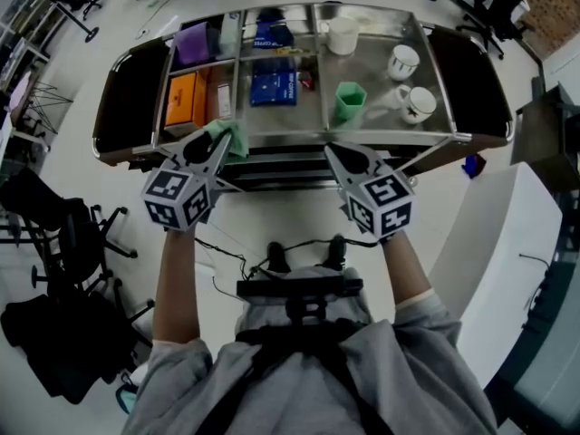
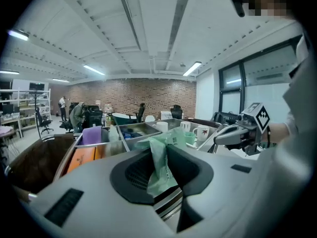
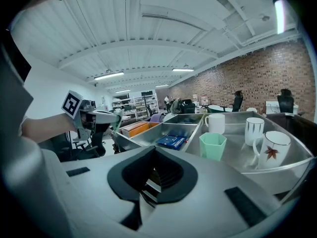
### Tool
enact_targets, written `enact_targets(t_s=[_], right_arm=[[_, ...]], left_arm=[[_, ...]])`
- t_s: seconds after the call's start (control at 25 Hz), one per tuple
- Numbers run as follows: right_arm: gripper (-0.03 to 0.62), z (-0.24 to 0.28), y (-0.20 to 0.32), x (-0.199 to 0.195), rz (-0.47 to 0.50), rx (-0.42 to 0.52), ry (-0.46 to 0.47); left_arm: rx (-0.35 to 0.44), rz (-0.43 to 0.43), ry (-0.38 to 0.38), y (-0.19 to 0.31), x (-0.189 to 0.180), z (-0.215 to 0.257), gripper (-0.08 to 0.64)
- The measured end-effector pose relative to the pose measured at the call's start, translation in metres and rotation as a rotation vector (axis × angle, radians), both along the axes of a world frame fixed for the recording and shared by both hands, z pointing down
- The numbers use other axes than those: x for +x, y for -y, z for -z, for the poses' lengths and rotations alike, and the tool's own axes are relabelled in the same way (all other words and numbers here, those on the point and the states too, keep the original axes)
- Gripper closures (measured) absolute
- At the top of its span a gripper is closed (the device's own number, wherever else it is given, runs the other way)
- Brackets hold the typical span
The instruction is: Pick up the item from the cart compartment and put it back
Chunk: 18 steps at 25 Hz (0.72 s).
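Note:
A pale green plastic packet (image 1: 236, 138) is pinched in my left gripper (image 1: 221, 141), which hovers over the front rim of the steel cart (image 1: 381, 136), near its left compartments. In the left gripper view the packet (image 2: 159, 162) stands upright between the jaws, crumpled and sticking out past them. My right gripper (image 1: 333, 154) is level with the left one at the middle of the cart's front edge, shut with nothing in it. The right gripper view shows its jaws together and bare, with the left gripper (image 3: 106, 116) off to the side.
The cart's compartments hold an orange box (image 1: 184, 98), a purple packet (image 1: 192, 43), a blue packet (image 1: 273, 87), a green cup (image 1: 350, 102) and white mugs (image 1: 419, 104). Black office chairs (image 1: 63, 234) stand at the left, a white counter (image 1: 494, 252) at the right.

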State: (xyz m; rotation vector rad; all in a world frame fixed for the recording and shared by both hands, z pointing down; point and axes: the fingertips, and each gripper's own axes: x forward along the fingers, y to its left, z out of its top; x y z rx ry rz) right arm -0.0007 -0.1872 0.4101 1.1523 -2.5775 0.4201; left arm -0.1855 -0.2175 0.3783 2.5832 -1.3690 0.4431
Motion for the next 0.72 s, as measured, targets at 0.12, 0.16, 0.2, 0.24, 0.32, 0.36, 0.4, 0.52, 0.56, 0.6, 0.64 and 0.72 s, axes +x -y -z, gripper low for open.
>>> enact_targets(t_s=[0.12,0.16,0.2,0.24,0.32,0.36,0.4,0.52,0.56,0.6,0.64,0.72], right_arm=[[0.583,0.002,0.001,-0.001,0.005,0.004,0.001],[0.583,0.003,0.002,-0.002,0.006,0.005,0.001],[0.583,0.004,0.002,-0.002,0.008,0.007,0.001],[0.583,0.006,0.002,-0.003,0.010,0.009,0.002],[0.583,0.007,0.002,-0.005,0.013,0.011,0.002],[0.583,0.008,0.002,-0.006,0.015,0.011,0.001],[0.583,0.008,0.003,-0.006,0.016,0.010,-0.001],[0.583,0.007,0.003,-0.009,0.020,0.008,-0.007],[0.583,0.007,0.004,-0.010,0.022,0.007,-0.008],[0.583,0.008,0.004,-0.011,0.024,0.007,-0.007],[0.583,0.009,0.004,-0.012,0.025,0.006,-0.004],[0.583,0.010,0.005,-0.015,0.028,0.007,0.002]], left_arm=[[-0.007,-0.067,0.055,0.013,0.014,0.003,0.468],[-0.011,-0.089,0.075,0.018,0.018,0.003,0.468],[-0.016,-0.110,0.094,0.023,0.022,0.003,0.468],[-0.021,-0.130,0.111,0.027,0.026,0.002,0.468],[-0.031,-0.169,0.142,0.035,0.033,0.001,0.468],[-0.036,-0.189,0.158,0.039,0.037,0.001,0.468],[-0.040,-0.208,0.175,0.043,0.040,0.001,0.468],[-0.054,-0.265,0.229,0.056,0.051,-0.001,0.468],[-0.061,-0.286,0.248,0.060,0.054,-0.002,0.468],[-0.071,-0.308,0.268,0.063,0.057,-0.004,0.468],[-0.084,-0.332,0.287,0.066,0.060,-0.007,0.468],[-0.119,-0.385,0.323,0.072,0.066,-0.015,0.468]])
